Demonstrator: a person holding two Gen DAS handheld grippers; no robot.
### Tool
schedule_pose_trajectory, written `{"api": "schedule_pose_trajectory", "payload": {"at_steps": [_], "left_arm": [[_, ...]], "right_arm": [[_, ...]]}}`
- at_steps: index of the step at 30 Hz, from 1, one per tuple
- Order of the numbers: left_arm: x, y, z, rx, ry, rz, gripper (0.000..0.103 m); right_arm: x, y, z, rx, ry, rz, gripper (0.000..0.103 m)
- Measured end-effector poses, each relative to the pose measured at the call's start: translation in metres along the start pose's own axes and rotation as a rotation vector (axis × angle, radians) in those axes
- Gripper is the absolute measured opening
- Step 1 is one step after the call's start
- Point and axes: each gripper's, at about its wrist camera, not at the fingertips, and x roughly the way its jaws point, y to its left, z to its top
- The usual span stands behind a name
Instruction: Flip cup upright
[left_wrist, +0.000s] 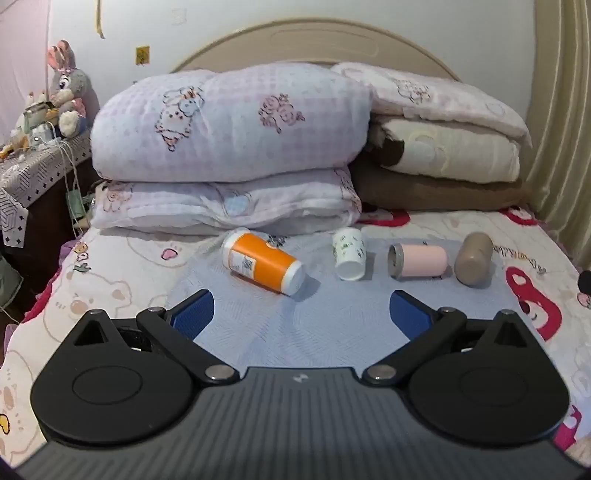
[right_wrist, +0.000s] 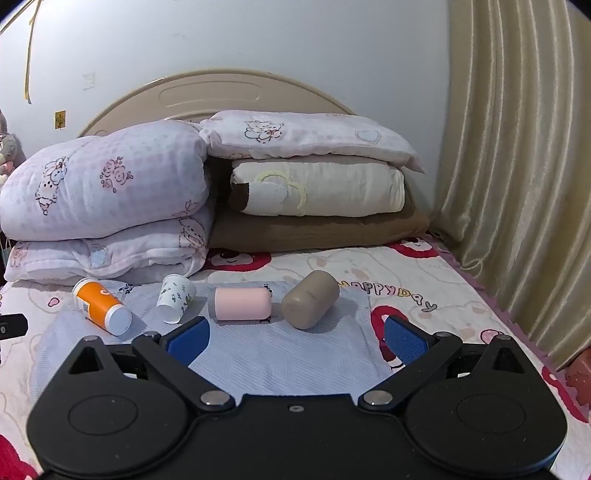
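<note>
Cups: four on their sides in a row on the blue cloth (left_wrist: 295, 332) mid-bed, orange cup (left_wrist: 263, 266) leftmost. We've got the left claw (left_wrist: 301, 314) and right claw (right_wrist: 295, 339) both spread wide and empty, lined up for a grab.

Folded pink-checked quilts (left_wrist: 229, 122) are stacked at the beige curved headboard (right_wrist: 207, 88), beside cream and brown blankets (right_wrist: 317, 192); a grey plush rabbit (left_wrist: 68, 88) is seated on a side cabinet; pleated beige curtains (right_wrist: 517, 166) are hung alongside.
</note>
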Motion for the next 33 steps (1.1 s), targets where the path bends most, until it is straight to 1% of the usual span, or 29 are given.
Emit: {"api": "schedule_pose_trajectory", "payload": {"at_steps": [4,6,12,18,27,30,33], "left_arm": [[0.001,-0.001,0.002,0.018,-0.018,0.036,0.103],[0.000,0.000,0.002,0.024,-0.028,0.039,0.103],[-0.004,-0.001,-0.001,0.037,-0.051,0.027,0.103],[-0.009,-0.002,0.000,0.033,-0.052,0.000,0.103],[-0.020,-0.006,0.003,0.045,-0.068,-0.014,0.103],[-0.020,-0.005,0.003,0.044,-0.064,-0.016,0.103],[-0.021,-0.004,0.002,0.020,-0.044,-0.037,0.103]], "right_arm": [[0.001,-0.002,0.000,-0.002,-0.002,0.002,0.102],[0.001,0.000,-0.001,0.000,-0.001,0.001,0.102],[0.003,0.000,0.000,0.000,0.005,0.004,0.102],[0.002,0.001,0.001,0.002,0.004,0.003,0.102],[-0.003,-0.001,0.002,0.005,0.001,-0.004,0.102],[-0.004,-0.003,0.001,0.009,0.007,0.000,0.102],[-0.004,-0.006,0.000,0.018,0.017,0.006,0.102]]}}
